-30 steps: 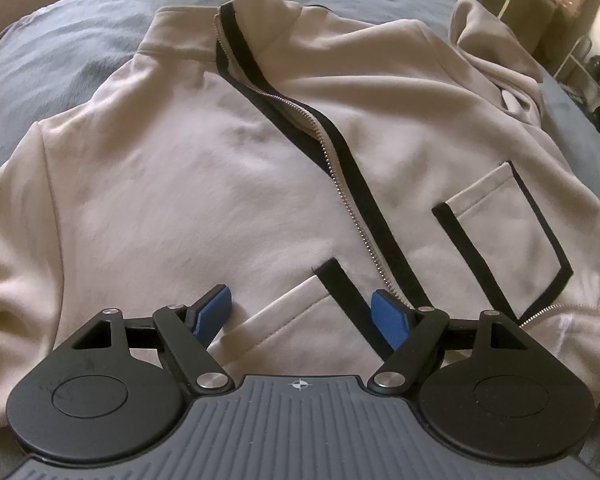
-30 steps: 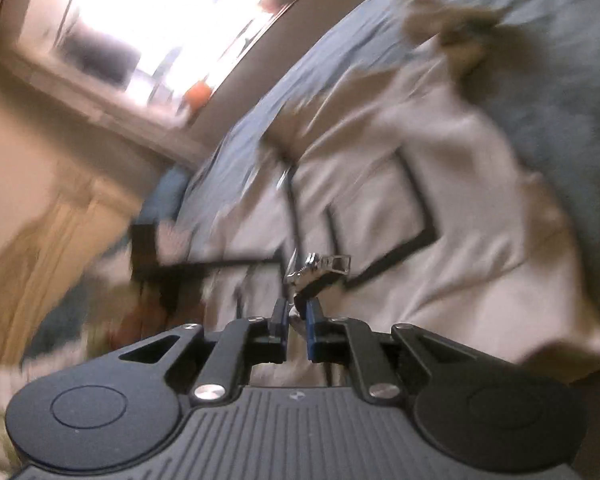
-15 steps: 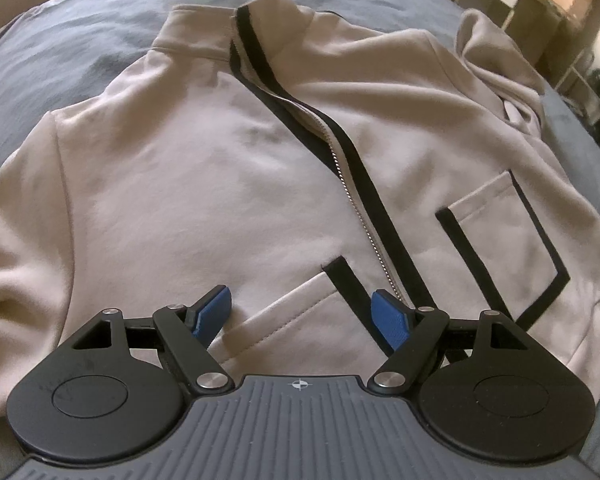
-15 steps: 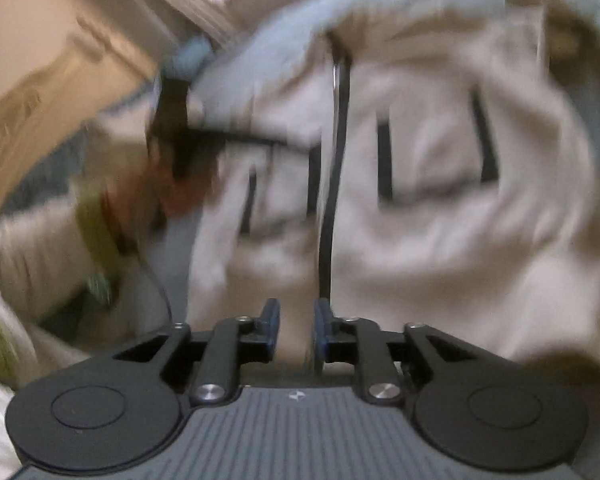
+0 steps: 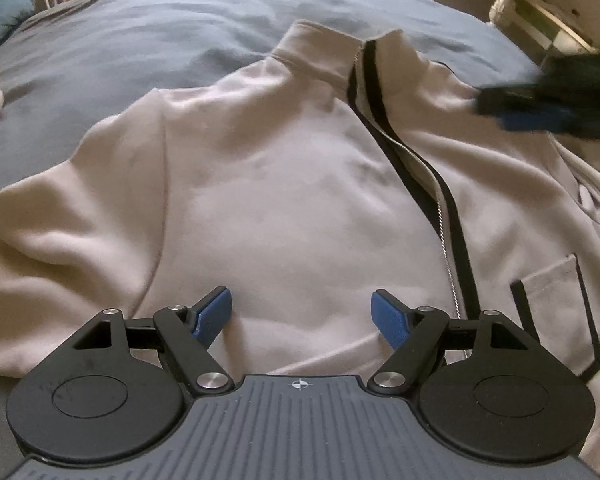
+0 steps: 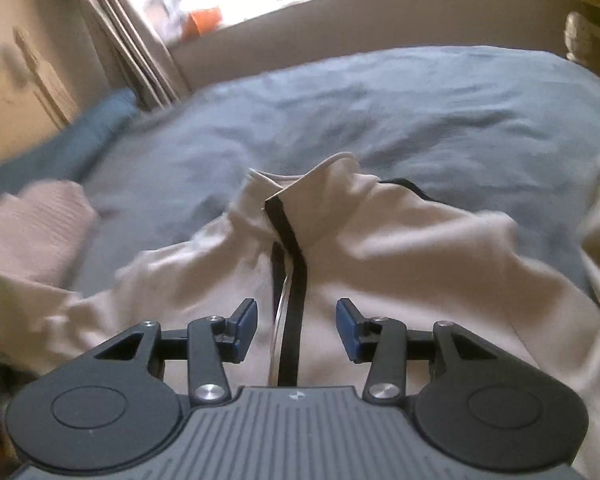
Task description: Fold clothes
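I see the beige jacket (image 5: 284,200) spread zipper-up on the blue-grey bed (image 5: 180,24), filling the middle of both views, collar toward the top. My left tongs (image 5: 302,314) stand wide apart over its lower front, gripping nothing. My right tongs (image 6: 296,324) are opening above the black zipper band (image 6: 294,280), nothing clamped between them.

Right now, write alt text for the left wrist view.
A beige zip-up jacket with black trim lies front up on a blue-grey bedspread. The open left gripper hovers over its lower front, nothing between its jaws. The blurred right gripper crosses the upper right.
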A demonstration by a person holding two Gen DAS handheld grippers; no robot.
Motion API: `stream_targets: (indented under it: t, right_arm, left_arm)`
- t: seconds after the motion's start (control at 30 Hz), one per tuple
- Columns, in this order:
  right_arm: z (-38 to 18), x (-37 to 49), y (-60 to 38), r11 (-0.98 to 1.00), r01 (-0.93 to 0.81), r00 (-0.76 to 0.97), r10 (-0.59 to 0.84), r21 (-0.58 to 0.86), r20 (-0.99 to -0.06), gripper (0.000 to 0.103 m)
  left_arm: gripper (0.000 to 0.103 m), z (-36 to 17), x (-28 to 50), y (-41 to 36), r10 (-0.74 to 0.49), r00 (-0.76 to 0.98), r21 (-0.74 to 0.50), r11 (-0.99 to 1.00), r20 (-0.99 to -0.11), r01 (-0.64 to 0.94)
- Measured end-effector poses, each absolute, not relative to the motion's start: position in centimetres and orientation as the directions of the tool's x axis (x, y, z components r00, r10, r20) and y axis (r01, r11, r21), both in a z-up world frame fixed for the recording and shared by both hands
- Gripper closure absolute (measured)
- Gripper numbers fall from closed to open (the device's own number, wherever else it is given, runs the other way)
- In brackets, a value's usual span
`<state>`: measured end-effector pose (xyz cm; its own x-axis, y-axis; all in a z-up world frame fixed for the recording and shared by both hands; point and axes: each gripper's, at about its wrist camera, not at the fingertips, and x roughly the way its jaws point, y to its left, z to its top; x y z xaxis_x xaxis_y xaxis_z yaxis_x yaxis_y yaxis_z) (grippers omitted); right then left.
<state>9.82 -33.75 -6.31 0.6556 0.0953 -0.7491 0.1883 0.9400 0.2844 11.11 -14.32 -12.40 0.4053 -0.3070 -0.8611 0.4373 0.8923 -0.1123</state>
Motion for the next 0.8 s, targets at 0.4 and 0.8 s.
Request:
stream_targets:
  t: [0.4,0.8]
  right_arm:
    - [-9.8,18.5,-29.1,0.962,0.259,0.615,-0.099,0.082,-0.782,0.043]
    - [-8.4,17.5,-32.5,0.945,0.288,0.705,-0.103,0.152,-0.702,0.103]
  left_arm:
    - [0.025,-13.0,13.0,-14.3,-0.285,0.478,-0.078,0.91,-0.831,0.408]
    - [0.024,-13.1,13.6,-14.2,-0.309,0.487,-0.105,0.91,-0.817,0.401]
